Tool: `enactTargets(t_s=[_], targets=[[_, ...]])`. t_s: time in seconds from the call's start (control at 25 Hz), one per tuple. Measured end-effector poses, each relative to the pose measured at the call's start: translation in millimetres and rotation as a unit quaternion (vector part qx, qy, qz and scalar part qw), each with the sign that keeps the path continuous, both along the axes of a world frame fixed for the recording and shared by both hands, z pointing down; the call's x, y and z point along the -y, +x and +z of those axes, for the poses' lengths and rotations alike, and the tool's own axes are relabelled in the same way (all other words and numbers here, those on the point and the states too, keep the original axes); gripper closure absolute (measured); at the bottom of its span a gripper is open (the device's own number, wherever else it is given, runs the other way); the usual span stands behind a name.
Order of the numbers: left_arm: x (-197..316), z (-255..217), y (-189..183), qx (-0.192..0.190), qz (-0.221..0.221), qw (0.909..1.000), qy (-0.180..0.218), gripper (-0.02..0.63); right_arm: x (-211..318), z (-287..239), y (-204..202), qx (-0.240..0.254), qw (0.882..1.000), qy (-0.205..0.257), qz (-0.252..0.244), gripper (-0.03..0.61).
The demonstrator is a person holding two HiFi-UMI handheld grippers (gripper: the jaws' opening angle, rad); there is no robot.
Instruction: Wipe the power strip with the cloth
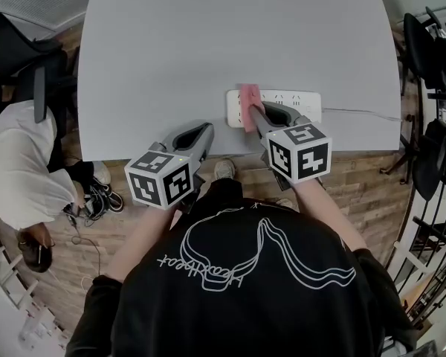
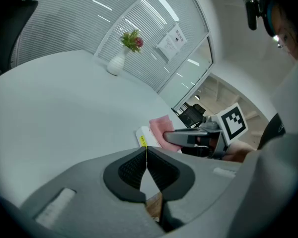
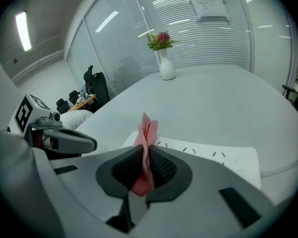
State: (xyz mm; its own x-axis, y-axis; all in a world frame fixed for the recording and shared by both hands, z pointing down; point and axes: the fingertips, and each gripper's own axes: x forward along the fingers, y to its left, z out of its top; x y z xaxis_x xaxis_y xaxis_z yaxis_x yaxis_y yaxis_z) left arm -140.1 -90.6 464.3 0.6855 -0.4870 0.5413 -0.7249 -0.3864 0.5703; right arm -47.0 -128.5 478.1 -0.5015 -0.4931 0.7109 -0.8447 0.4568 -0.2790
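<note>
Beside the table's [image 1: 208,43] left edge is a person in a white top [image 1: 18,166]. Our left gripper [image 1: 206,129] sits over the near edge, its jaws pressed together with nothing between them. Just right of it, our right gripper [image 1: 254,111] clamps a pink cloth [image 1: 248,97] in its jaws. The cloth is folded and stands upright, and its free end lies on the left end of the power strip [image 1: 293,100]. The strip is white and flat, with its sockets facing up. It lies along the near edge, right of middle, and our gripper covers part of its near side. A thin cable [image 1: 364,111] leaves its right end. A white vase of flowers [image 3: 166,68] stands across the table.
</note>
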Motion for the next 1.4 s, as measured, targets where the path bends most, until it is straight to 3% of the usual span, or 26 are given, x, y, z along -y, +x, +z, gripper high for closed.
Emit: enactTargets(t_s=[1.4], targets=[[-3,-6,48,-0.003,0.042,0.9991,0.006,0.600,-11,1,161,-0.047,0.991,0.004,0.127,0.538]])
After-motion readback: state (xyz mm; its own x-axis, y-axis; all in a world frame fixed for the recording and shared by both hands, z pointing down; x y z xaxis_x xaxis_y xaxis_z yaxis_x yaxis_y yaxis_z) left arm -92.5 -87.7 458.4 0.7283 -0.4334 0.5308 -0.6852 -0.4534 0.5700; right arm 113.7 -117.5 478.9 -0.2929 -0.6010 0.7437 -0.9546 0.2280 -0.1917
